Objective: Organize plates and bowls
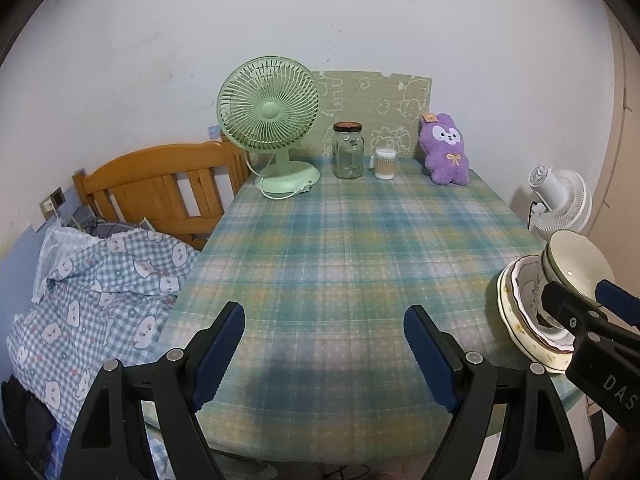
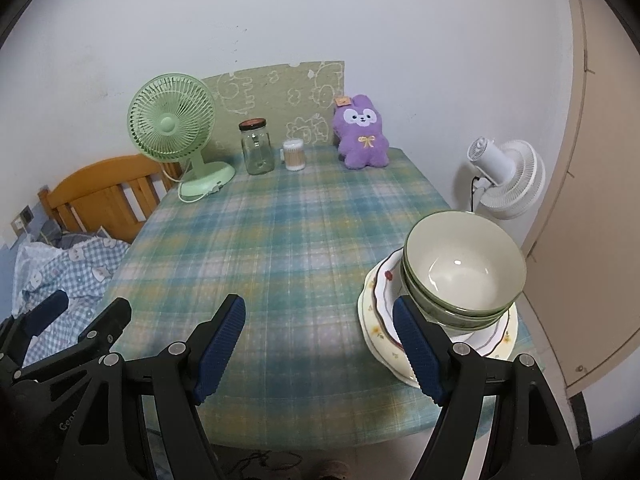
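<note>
The stack of dishes sat at the near right edge of the tabletop [image 2: 280,248], with 2 green-rimmed bowls [image 2: 464,268] nested on 2 or so scalloped plates [image 2: 376,320]; how many plates lay underneath could not be told, because the bowls hid their middles. In the right wrist view the right tool [image 2: 318,344] stood spread with nothing between its blue pads, and its right finger covered the near rim of the plates, so whether it touched them was unclear. In the left wrist view the same stack was cut off at the frame's right side, and the right tool's black body blocked its lower half. The left tool [image 1: 324,352] was also spread wide and empty, hovering over bare checked cloth near the front edge of the tabletop. The plates overhung or came very close to the right edge of the tabletop; the fisheye bend made that hard to judge. The middle of the tabletop lay open between the tools and the far row: a green fan [image 1: 270,120], a glass jar [image 1: 348,150], a tub of cotton swabs [image 1: 385,164] and a purple plush toy [image 1: 444,148], all against the wall. A bed [image 1: 100,280] with a wooden headboard pressed against the left edge, and a white fan [image 2: 508,176] stood beyond the right edge, near the bowls.
</note>
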Demonstrator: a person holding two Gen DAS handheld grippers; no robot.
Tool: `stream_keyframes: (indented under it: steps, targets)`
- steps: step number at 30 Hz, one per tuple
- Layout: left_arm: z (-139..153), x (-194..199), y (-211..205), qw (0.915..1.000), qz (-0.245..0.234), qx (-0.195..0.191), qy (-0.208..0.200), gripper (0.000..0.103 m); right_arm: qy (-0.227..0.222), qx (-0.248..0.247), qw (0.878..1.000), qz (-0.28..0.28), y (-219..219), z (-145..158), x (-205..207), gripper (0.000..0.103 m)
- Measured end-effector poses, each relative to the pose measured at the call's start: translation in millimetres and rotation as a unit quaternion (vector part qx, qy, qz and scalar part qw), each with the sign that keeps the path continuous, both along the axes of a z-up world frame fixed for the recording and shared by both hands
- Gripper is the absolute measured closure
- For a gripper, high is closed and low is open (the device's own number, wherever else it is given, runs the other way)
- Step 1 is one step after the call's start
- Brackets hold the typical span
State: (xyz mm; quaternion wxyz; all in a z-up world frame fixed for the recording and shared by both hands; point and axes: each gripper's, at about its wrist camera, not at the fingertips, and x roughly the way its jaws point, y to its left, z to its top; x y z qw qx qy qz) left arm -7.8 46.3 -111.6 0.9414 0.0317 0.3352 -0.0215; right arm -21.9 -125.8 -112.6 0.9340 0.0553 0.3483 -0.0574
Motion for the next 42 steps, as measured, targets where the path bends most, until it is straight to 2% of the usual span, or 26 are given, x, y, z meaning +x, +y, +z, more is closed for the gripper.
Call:
stream_keyframes:
  steps: [25,42]
  targets:
    - [6,-1,-15,0.9999,0.000,-0.003,-0.012,0.010,-0.005,-0.009,1.000,0.007,-8,3,2,0.024]
    - [6,-5,-14,0.9999,0.003,-0.011,-0.008,0.009,-0.002,-0.010,1.000,0.008,-10,1,-2,0.024]
